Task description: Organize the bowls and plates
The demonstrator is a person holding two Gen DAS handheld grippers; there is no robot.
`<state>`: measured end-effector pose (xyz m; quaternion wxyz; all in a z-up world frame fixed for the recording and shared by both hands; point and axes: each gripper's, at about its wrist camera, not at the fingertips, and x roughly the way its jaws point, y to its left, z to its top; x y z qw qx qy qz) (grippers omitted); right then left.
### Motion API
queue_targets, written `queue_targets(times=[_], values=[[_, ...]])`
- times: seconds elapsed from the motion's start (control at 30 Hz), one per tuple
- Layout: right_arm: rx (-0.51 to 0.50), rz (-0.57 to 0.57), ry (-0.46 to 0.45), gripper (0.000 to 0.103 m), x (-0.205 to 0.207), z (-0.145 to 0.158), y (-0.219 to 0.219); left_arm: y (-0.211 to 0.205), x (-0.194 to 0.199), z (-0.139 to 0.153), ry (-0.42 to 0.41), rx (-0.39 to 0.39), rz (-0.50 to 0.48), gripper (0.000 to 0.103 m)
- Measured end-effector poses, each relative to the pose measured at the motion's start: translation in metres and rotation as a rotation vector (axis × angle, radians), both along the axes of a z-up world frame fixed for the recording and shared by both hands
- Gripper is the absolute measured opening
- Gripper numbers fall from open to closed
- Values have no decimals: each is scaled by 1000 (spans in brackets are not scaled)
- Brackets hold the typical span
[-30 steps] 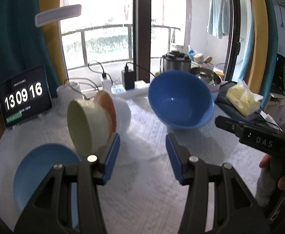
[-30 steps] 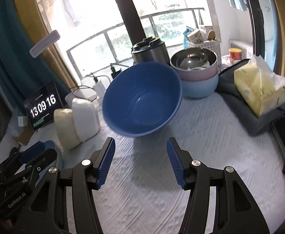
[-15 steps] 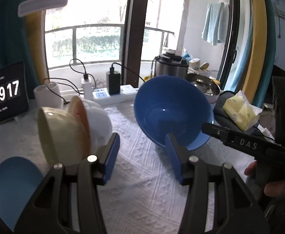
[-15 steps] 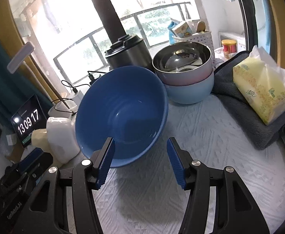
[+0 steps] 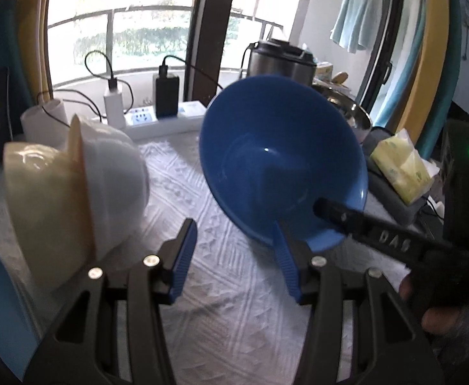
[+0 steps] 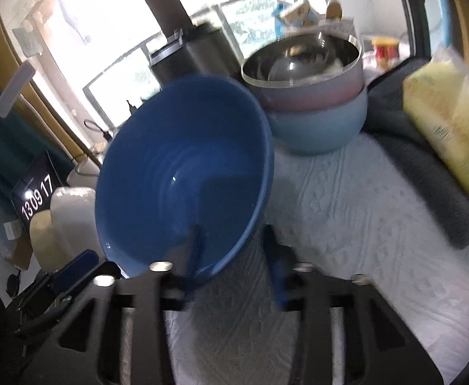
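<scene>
A: Left wrist view: what is showing?
B: The left claw [image 5: 234,253] is hanging open over the table [image 5: 221,314], holding nothing. The blue bowl [image 5: 276,166] is tilting on its side just ahead, and cream and white bowls [image 5: 74,189] are lying nested to the left.
A: And the right wrist view?
B: The right claw [image 6: 232,250] is spreading open around the blue bowl's [image 6: 183,176] lower rim (one finger inside, one outside). Stacked bowls [image 6: 314,102] are sitting behind.

"1309 17" on clock display [image 6: 37,197] ("DAS" on hand-held gripper [image 5: 391,240])
</scene>
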<state>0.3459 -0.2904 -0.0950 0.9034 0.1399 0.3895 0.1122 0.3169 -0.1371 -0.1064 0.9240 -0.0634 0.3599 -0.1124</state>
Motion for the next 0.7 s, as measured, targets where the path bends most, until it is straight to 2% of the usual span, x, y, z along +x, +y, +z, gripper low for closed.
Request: queue_targets(times=[0.1,0.2,0.3,0.37,0.7], values=[[-2,-13,23,19,2,-8,-2,-1,3,-4,10,-4,-4,50],[10,-12,28,12,1,-9,-4,-1,2,-5,-4,-10,-5,50],[-12,5,10,11,-4,-5,2,3,3,-5,-3,-15,11,49],[-21,10,8,11,-7,-4,4,8,1,-4,-8,-25,22,39],[-35,23,-11,12,-30,7,14,23,-21,12,-42,-36,24,37]])
